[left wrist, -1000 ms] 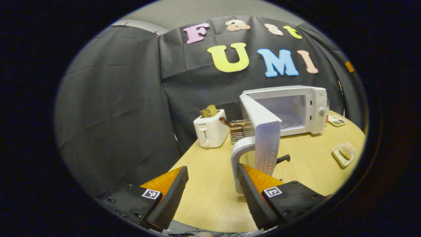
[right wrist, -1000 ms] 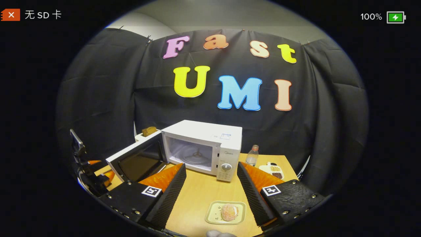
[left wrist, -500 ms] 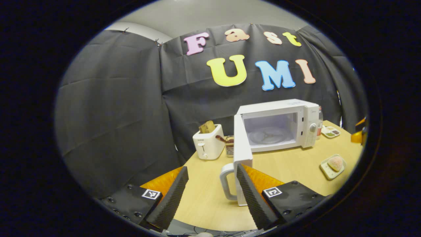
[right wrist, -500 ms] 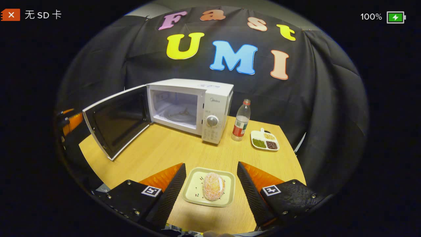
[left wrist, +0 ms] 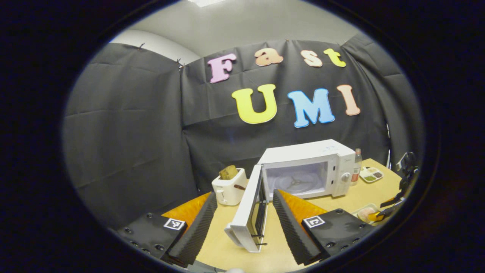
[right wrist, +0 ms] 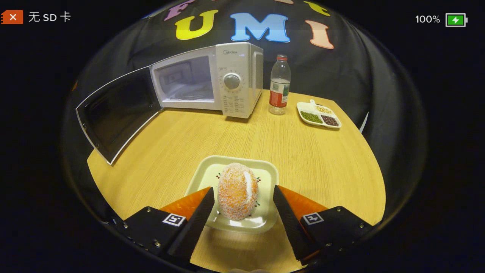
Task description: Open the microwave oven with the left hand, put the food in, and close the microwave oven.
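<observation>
Crumb-coated oval food (right wrist: 237, 191) (on squarish tray (right wrist: 265, 170)) between wide-spread right claw (right wrist: 244, 206).

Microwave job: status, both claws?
Left claw open, clear of the door. Right claw open, straddling food on tray. Microwave open, path clear.

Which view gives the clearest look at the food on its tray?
The right gripper view: the food sits large and sharp on its tray, between the open right tongs. In the left gripper view the food is small at the far right edge, partly covered by the right tongs.
</observation>
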The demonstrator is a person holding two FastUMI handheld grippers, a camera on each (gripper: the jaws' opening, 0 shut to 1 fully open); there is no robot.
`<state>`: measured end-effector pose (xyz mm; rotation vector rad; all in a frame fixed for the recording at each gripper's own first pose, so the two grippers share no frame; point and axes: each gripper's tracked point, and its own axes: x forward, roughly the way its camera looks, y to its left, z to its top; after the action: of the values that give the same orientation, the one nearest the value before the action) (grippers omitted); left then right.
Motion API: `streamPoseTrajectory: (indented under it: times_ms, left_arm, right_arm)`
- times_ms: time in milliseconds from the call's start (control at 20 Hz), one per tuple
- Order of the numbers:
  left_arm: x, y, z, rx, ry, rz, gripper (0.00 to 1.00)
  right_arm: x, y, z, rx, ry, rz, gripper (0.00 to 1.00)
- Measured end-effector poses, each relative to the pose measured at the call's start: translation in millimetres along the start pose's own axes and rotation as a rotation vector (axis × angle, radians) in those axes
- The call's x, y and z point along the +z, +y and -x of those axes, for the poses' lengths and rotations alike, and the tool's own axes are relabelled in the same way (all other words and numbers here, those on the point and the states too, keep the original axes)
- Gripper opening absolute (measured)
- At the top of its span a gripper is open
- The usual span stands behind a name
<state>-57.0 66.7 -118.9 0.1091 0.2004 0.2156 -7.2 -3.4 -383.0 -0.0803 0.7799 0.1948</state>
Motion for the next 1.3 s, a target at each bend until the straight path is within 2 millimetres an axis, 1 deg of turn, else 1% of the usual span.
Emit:
streamPoseTrajectory:
  times_ms: [100,200,400,450,550,600,650,700,750,800,900,950,1000,1050,1150,1250,1300]
  left_arm:
    - [10,-10,-9,-0.031,-0.016,-0.001,1.00]
    - [12,-18,-18,-0.064,-0.020,-0.008,1.00]
    - [14,-13,-30,-0.097,-0.020,-0.034,1.00]
    - [10,-11,-31,-0.102,-0.017,-0.037,1.00]
    - [6,-7,-36,-0.106,-0.009,-0.035,1.00]
    - [3,-6,-39,-0.108,-0.002,-0.031,1.00]
    - [1,-4,-41,-0.110,0.002,-0.026,1.00]
    - [-1,-2,-43,-0.112,0.004,-0.027,0.97]
    - [-3,-1,-44,-0.116,0.005,-0.028,0.94]
    - [-5,-1,-46,-0.119,0.007,-0.029,0.94]
    - [-9,2,-51,-0.123,0.009,-0.029,0.96]
    - [-10,1,-53,-0.130,0.007,-0.026,0.97]
    - [-12,3,-56,-0.130,0.012,-0.025,0.99]
    - [-14,5,-58,-0.131,0.013,-0.025,1.00]
    - [-17,9,-60,-0.131,0.012,-0.023,1.00]
    - [-15,14,-60,-0.132,0.001,-0.019,1.00]
    - [-16,16,-61,-0.131,0.003,-0.018,1.00]
  right_arm:
    - [-6,1,-11,-0.003,0.019,-0.018,0.96]
    - [-6,2,-24,-0.011,0.030,-0.023,0.96]
    - [-14,10,-36,-0.028,0.055,-0.042,0.97]
    - [-15,11,-38,-0.034,0.060,-0.047,0.97]
    - [-14,11,-39,-0.043,0.058,-0.045,0.96]
    - [-12,7,-39,-0.058,0.056,-0.037,0.96]
    - [-13,7,-42,-0.056,0.059,-0.039,0.89]
    - [-12,7,-42,-0.055,0.060,-0.036,0.83]
    - [-13,6,-42,-0.053,0.067,-0.036,0.83]
    - [-13,5,-43,-0.059,0.072,-0.030,0.75]
    - [-12,5,-42,-0.067,0.090,-0.023,0.71]
    - [-12,5,-42,-0.072,0.092,-0.024,0.71]
    - [-10,6,-41,-0.077,0.096,-0.030,0.60]
    - [-10,10,-41,-0.063,0.102,-0.042,0.60]
    - [-1,12,-37,-0.068,0.098,-0.034,0.60]
    - [16,19,-32,-0.062,0.069,-0.019,0.60]
    - [28,22,-28,-0.062,0.052,-0.004,0.60]
